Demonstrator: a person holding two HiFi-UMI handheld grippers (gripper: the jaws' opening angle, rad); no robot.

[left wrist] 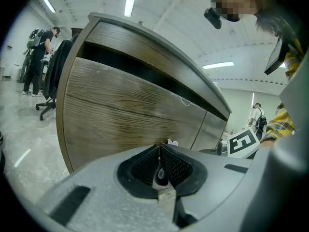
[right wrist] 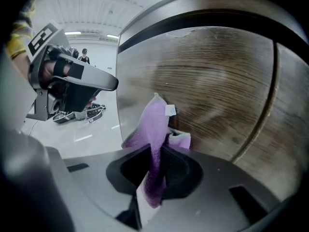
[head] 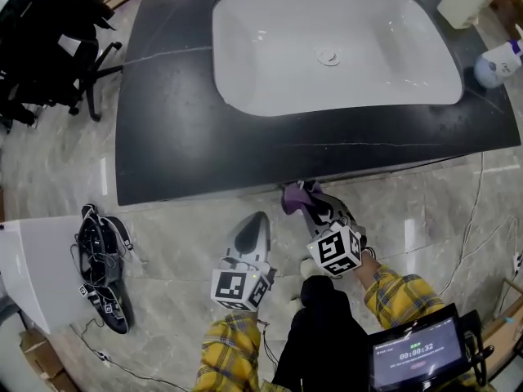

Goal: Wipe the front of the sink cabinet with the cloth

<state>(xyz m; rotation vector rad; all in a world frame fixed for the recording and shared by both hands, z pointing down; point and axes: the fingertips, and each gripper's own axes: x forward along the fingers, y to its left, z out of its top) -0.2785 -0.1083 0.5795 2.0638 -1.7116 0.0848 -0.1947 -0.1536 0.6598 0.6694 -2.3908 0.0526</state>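
Note:
The sink cabinet shows its wood-grain front (right wrist: 212, 86) close ahead in the right gripper view, and its wood-grain face (left wrist: 120, 110) also fills the left gripper view. A purple cloth (right wrist: 157, 129) is pinched in my right gripper (right wrist: 157, 166), its free end lying against or just off the wood. From the head view the cloth (head: 296, 196) sits just under the dark countertop's front edge (head: 270, 182). My left gripper (left wrist: 160, 153) is shut with nothing between its jaws, held back from the cabinet and left of the right gripper (head: 315, 205).
A white basin (head: 327, 47) is set in the dark countertop. A spray bottle (head: 495, 62) stands at the counter's right end. A black office chair (head: 49, 47) is at the left, and a bundle of cables and straps (head: 102, 264) lies on the floor.

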